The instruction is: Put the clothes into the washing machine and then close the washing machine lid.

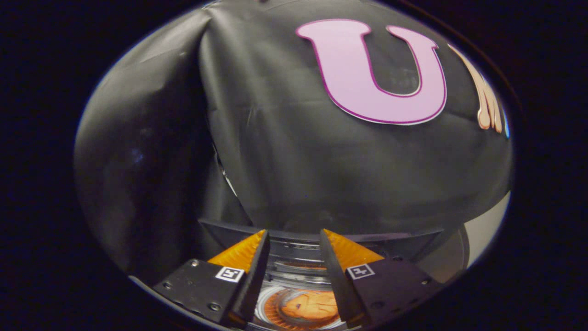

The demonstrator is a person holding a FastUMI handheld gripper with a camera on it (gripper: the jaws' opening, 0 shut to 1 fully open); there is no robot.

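My gripper (293,232) hangs just above the washing machine (413,243), pointing at the booth's black cloth wall. Its fingers (250,262) stand apart with nothing between them, so it is open. Below the gap, an orange garment (308,305) lies bunched in the round drum (268,303), beneath a glossy, clear surface (294,257) that looks like the lid. I cannot tell whether that lid is fully down. The machine's dark back rim (229,228) runs just beyond the fingertips.
The black cloth wall (298,174) rises close behind the machine, with a folded corner seam to the left. A pale strip of surface (487,230) shows at the right, beside the machine.
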